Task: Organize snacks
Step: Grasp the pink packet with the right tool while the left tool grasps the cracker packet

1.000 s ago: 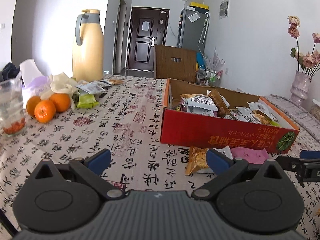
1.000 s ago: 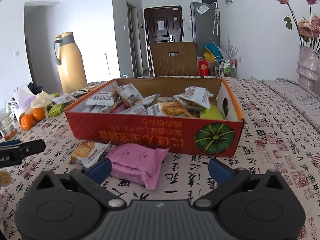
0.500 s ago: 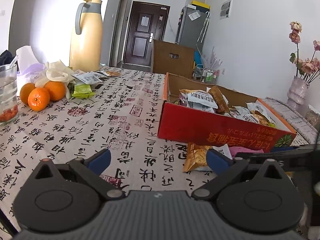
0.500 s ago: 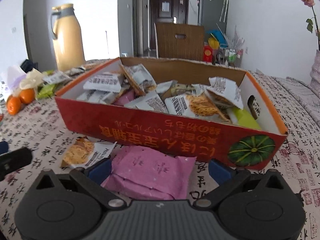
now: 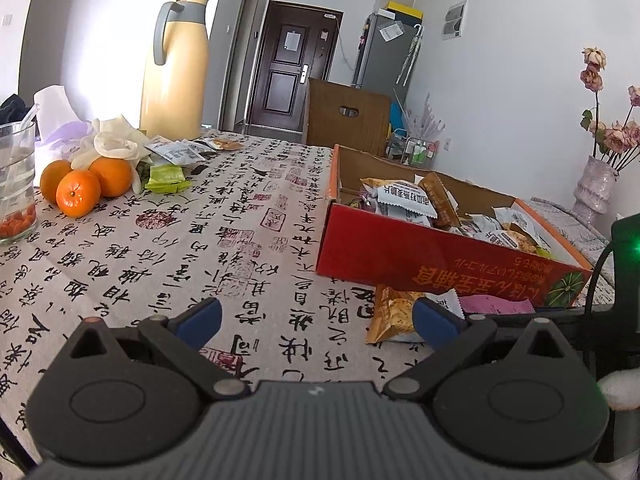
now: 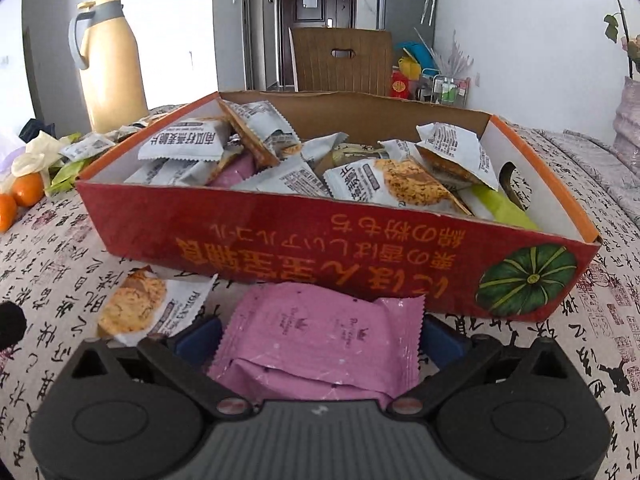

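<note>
A red cardboard box point(image 6: 332, 248) full of snack packets stands on the printed tablecloth; it also shows in the left wrist view point(image 5: 420, 256). A pink snack packet point(image 6: 324, 336) lies in front of the box, between the open fingers of my right gripper point(image 6: 320, 334), which straddles it low on the table. A white-and-orange snack packet point(image 6: 148, 304) lies to its left, also seen in the left wrist view point(image 5: 394, 310). My left gripper point(image 5: 316, 316) is open and empty above the cloth, left of the box.
A tall yellow thermos point(image 5: 176, 68), three oranges point(image 5: 80, 188), a glass point(image 5: 14, 184), tissues and loose snack packets point(image 5: 176, 156) sit at the far left. A vase of dried roses point(image 5: 600, 176) stands at the right. A wooden chair point(image 6: 340, 60) stands behind the table.
My right gripper has moved forward and down so the pink packet now lies between its fingers. My left gripper has risen slightly and tilted; the right gripper's body now shows at its right edge.
</note>
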The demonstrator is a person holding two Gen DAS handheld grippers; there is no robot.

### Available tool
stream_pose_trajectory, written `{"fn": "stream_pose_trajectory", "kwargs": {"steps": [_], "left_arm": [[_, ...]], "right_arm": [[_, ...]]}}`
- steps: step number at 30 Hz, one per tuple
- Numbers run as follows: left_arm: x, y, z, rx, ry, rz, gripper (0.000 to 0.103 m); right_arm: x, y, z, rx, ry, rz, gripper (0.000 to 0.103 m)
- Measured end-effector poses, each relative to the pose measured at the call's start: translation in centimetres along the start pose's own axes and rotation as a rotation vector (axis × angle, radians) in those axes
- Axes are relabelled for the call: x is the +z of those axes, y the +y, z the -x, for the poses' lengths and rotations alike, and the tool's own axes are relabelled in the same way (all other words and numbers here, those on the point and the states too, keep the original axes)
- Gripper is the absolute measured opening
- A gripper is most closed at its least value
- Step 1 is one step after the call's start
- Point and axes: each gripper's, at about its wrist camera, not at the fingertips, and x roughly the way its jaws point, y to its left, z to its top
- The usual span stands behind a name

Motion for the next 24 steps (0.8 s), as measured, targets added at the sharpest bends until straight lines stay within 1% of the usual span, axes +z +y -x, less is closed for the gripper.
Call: {"fn": "stream_pose_trajectory", "kwargs": {"steps": [6, 10, 11, 13, 15, 21, 24], "left_arm": [[0.0, 0.0, 0.0, 0.001, -0.001, 0.004, 0.103], [0.0, 0.0, -0.1, 0.004, 0.001, 0.005, 0.103], [0.0, 0.0, -0.1, 0.006, 0.001, 0.005, 0.103], [0.0, 0.0, -0.1, 0.010, 0.001, 0.005, 0.103], [-0.1, 0.0, -0.1, 0.015, 0.005, 0.004, 0.103], [-0.1, -0.2, -0.3, 0.031, 0.014, -0.003, 0.103], [0.1, -0.4, -0.6, 0.051, 0.040, -0.014, 0.103]], "right_arm": [[0.1, -0.2, 0.2, 0.013, 0.012, 0.012, 0.102], [0.0, -0.3, 1.0, 0.046, 0.004, 0.030, 0.083], [-0.1, -0.3, 1.2, 0.056, -0.001, 0.031, 0.081], [-0.4, -0.5, 1.6, 0.069, -0.012, 0.037, 0.071], [-0.6, -0.8, 2.1, 0.086, -0.017, 0.040, 0.068], [-1.1, -2.0, 3.4, 0.114, -0.046, 0.001, 0.065], [-1.4, -2.8, 4.5, 0.124, -0.077, -0.019, 0.065]]}}
